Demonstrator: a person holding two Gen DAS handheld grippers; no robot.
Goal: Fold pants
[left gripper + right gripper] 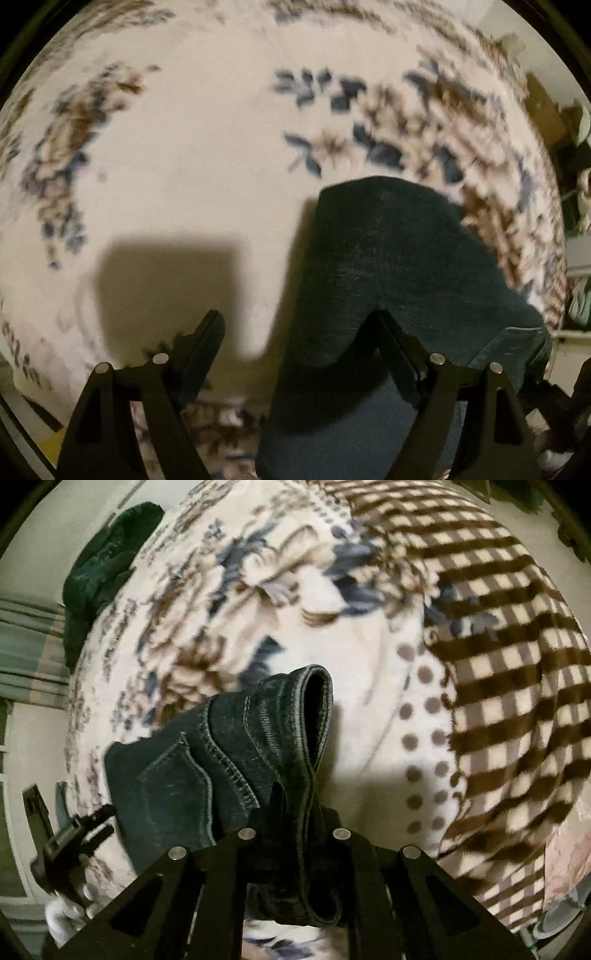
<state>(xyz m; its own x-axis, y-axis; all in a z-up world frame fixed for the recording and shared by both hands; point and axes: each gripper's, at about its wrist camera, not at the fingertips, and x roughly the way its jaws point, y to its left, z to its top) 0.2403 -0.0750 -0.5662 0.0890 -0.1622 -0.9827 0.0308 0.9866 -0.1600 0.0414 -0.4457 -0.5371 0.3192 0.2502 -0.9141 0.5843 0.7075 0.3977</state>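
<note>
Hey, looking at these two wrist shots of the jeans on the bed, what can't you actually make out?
- Left wrist view: the jeans run under the right finger and off the bottom edge, so their full layout is cut off.
- Left wrist view: the floral blanket is motion-blurred.
- Right wrist view: the right gripper hides where it pinches the waistband.
- Right wrist view: the dark cloth at the upper left is unidentifiable.

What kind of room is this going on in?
Probably a bedroom, with the work done on a bed. The dark blue denim pants hang over a plush cream blanket with blue and brown flowers, and a brown-and-cream checked fleece blanket lies beside it.
</note>
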